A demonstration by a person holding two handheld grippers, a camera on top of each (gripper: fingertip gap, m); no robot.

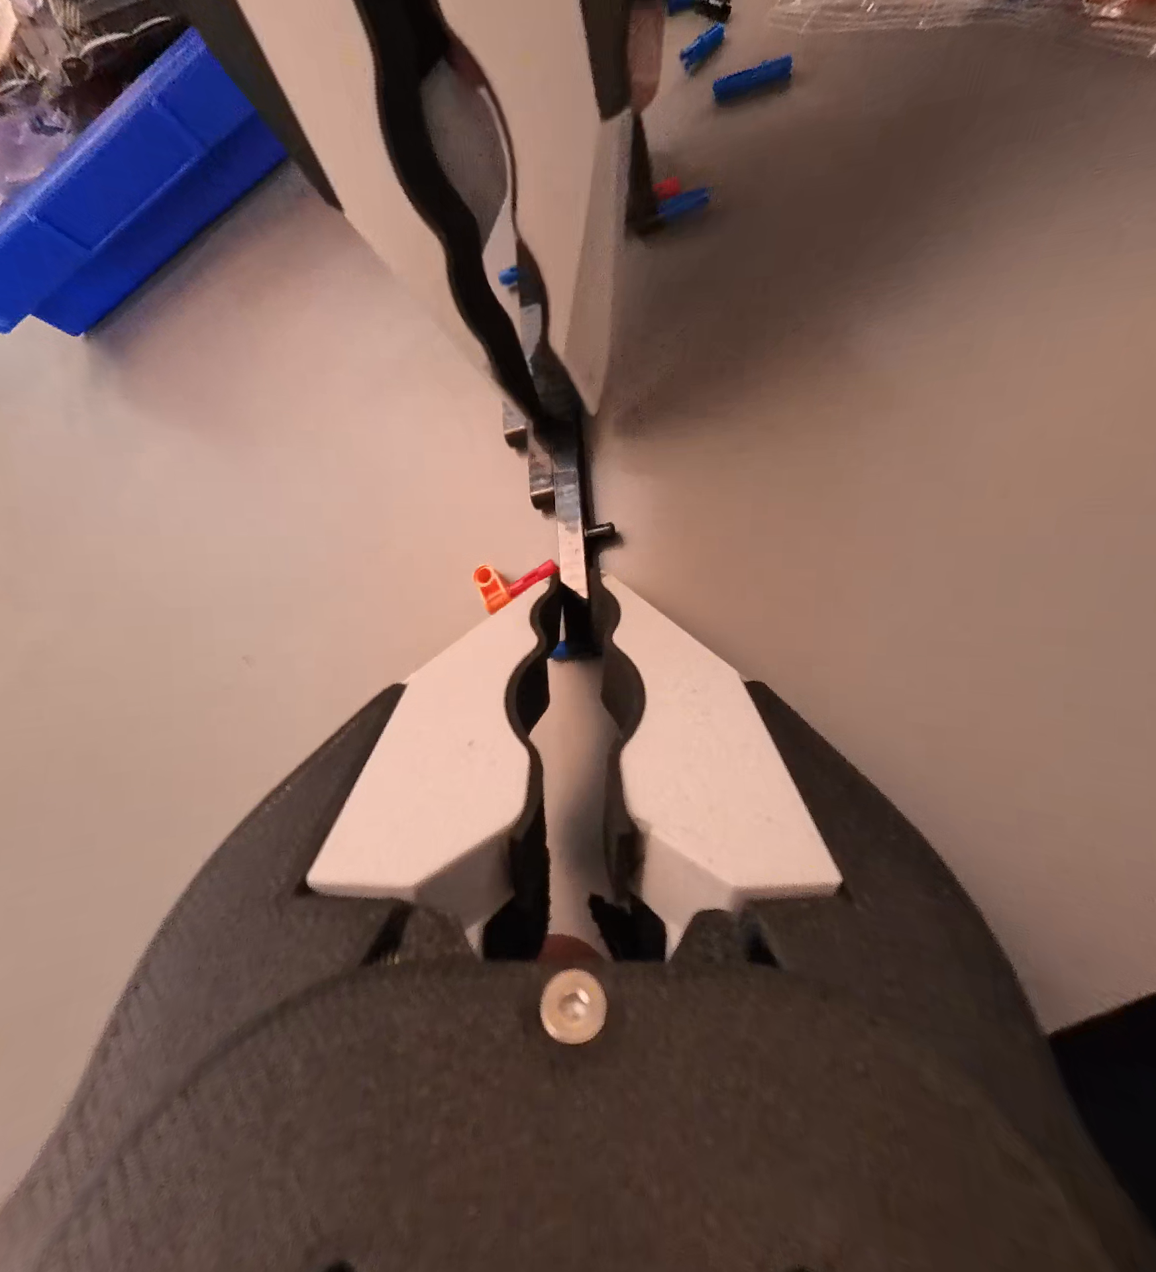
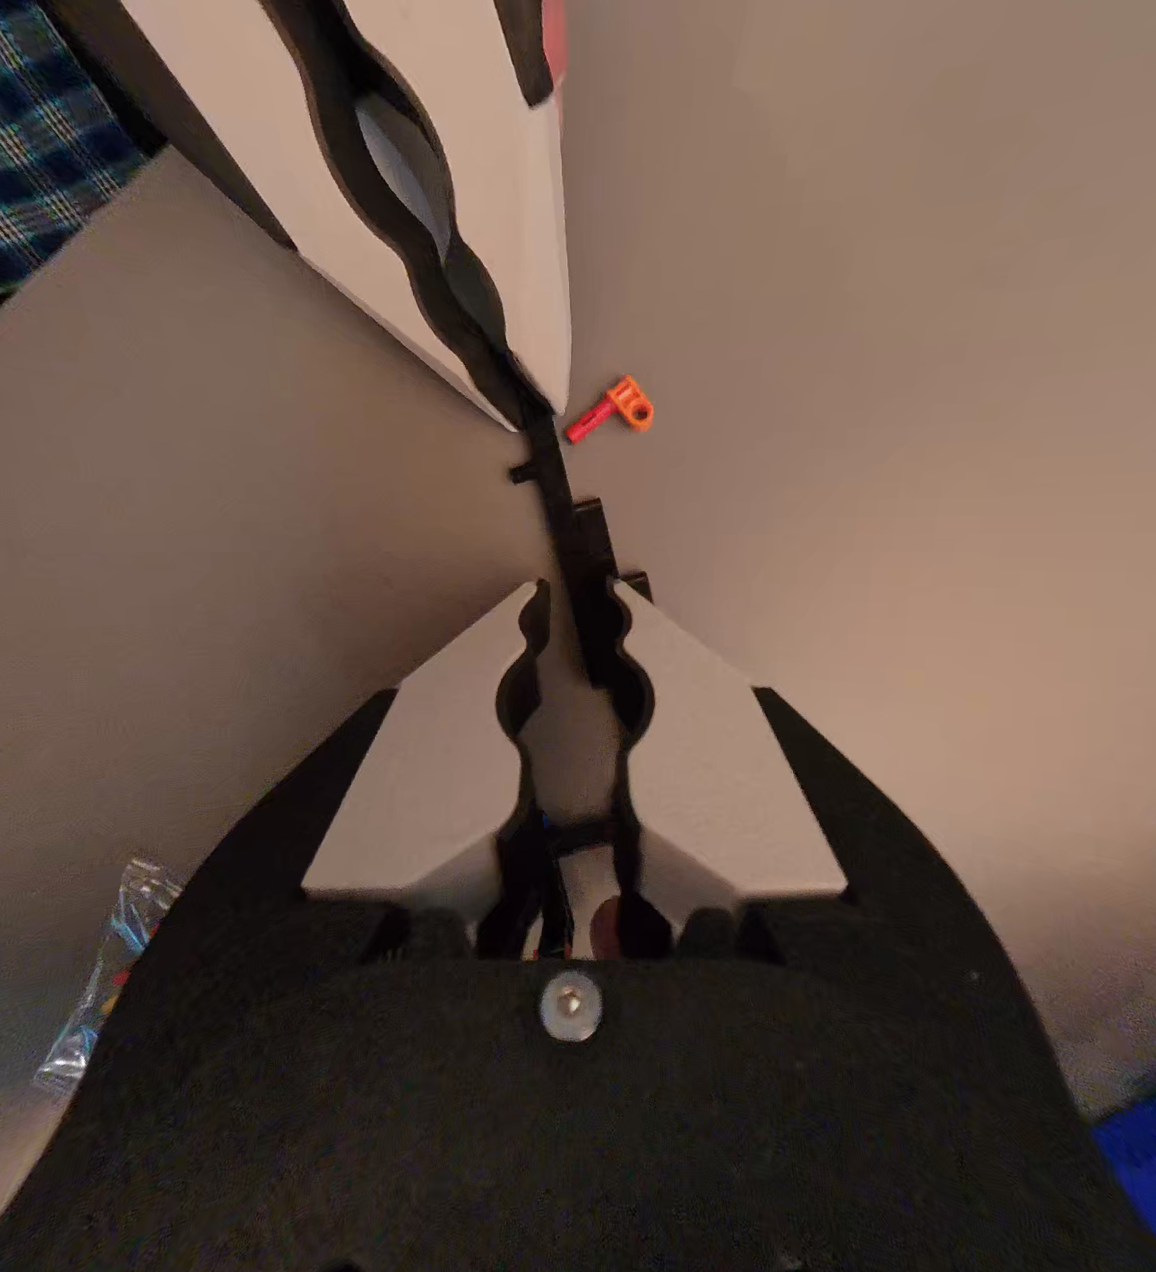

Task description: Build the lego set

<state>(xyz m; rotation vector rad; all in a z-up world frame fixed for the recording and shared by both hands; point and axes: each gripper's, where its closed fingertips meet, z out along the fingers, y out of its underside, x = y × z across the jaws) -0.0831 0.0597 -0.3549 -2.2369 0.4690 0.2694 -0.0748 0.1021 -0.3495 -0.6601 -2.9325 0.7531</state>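
Observation:
A black lego beam assembly (image 1: 571, 523) with short black pins on its sides is held between both grippers above the pale table (image 1: 905, 550). My left gripper (image 1: 578, 585) is shut on its near end, where a blue pin (image 1: 563, 650) shows between the fingers. My right gripper (image 1: 547, 413) comes in from the top, shut on the far end. In the right wrist view the right gripper (image 2: 578, 585) is shut on the same assembly (image 2: 564, 509), and the left gripper (image 2: 537, 413) holds the opposite end. A small orange connector on a red axle (image 1: 502, 585) lies on the table beside the beam, and shows in the right wrist view (image 2: 619, 409).
A blue bin (image 1: 100, 199) holding plastic bags stands at the far left. Several loose blue pins (image 1: 750, 77) lie at the far right, near clear wrapping (image 1: 1043, 27). A clear parts bag (image 2: 107, 963) lies by the right gripper. Plaid fabric (image 2: 17, 158) shows at the table edge. The grippers' ends are close to 5 centimetres from one another.

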